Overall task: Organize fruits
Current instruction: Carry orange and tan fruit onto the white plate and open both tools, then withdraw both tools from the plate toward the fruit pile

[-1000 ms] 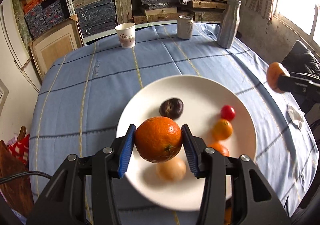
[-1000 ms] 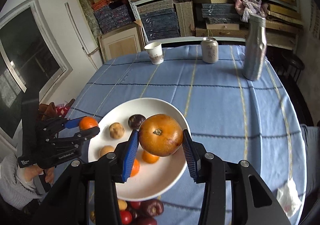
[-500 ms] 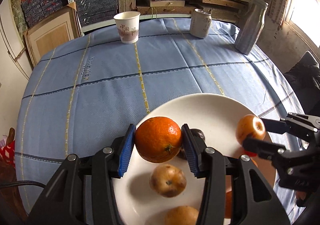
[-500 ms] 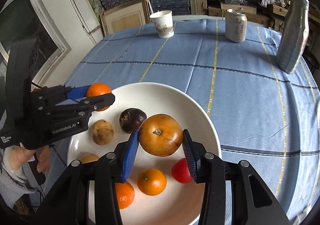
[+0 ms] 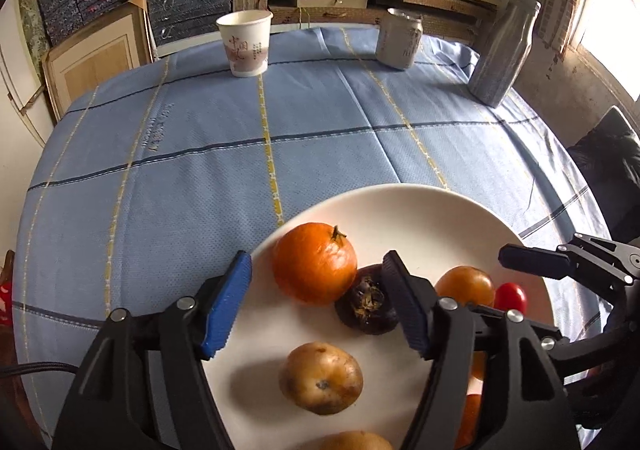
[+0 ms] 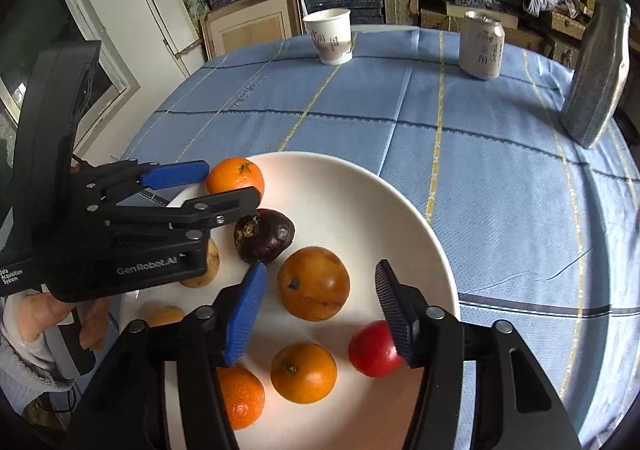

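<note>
Resting on the blue checked tablecloth (image 5: 320,138), the white plate (image 5: 432,210) is the landmark for everything here. Over its left rim hovers the left gripper (image 5: 316,300), its jaws opening and pressing on nothing: the tangerine (image 5: 315,263) with a short stem sits on the plate between the pads, clear of both. Just right of the tangerine, touching it, lies a dark purple fruit (image 5: 366,304), and nearer the plate's near edge lies a brownish round fruit (image 5: 321,378).

Toward the plate's middle, the right gripper (image 6: 320,308) also has its jaws opening, with a smooth orange-yellow fruit (image 6: 313,283) lying on the plate between the pads and touched by neither. Nearer the front edge of the plate, in the right wrist view, lie a small orange (image 6: 303,373) and another orange (image 6: 240,398) partly behind the blue pad. A red tomato (image 6: 374,348) sits on the plate's right side, partly behind the right gripper's black pad.

Beyond the plate, at the far edge of the cloth, stand a paper cup (image 5: 245,43), a can (image 5: 399,38) and, furthest right, a grey bottle (image 5: 503,50).
</note>
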Available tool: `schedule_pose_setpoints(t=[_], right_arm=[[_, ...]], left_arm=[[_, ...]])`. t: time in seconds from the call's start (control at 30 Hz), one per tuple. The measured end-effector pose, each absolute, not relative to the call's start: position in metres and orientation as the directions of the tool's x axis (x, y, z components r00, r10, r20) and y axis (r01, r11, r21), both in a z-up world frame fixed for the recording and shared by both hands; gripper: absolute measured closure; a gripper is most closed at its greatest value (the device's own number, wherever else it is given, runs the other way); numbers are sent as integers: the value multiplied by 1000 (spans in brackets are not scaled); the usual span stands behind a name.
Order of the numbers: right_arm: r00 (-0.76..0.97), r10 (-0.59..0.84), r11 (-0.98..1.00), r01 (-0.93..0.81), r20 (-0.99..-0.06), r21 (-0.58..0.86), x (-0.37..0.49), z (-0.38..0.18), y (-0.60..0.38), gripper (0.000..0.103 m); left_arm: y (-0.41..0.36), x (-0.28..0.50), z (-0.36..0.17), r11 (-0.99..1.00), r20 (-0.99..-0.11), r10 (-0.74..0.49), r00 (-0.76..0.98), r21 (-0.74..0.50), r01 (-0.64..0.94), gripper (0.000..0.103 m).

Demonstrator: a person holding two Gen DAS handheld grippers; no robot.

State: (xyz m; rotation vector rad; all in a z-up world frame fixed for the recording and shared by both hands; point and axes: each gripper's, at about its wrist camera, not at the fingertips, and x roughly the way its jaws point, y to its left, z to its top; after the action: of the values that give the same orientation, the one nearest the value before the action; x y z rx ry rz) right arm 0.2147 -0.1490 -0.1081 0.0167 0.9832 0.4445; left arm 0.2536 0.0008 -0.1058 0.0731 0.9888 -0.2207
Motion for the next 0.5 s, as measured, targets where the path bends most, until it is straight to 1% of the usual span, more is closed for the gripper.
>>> schedule_pose_setpoints(t=[0.13,0.37,0.5], right_arm=[[491,378,913,-339,-785,227,199,-95,-159,38],[519,388,920,-263,-762,289,152,-80,-189,25],[525,393,919,-217,-755,328,124,-78,-206,24]], left_arm=[[15,231,-92,982,-822,-144,550,-49,185,33],[49,159,-85,991,-829,-103,550,-39,126,26],[69,112,-93,995,-848,-83,524,-45,85,26]])
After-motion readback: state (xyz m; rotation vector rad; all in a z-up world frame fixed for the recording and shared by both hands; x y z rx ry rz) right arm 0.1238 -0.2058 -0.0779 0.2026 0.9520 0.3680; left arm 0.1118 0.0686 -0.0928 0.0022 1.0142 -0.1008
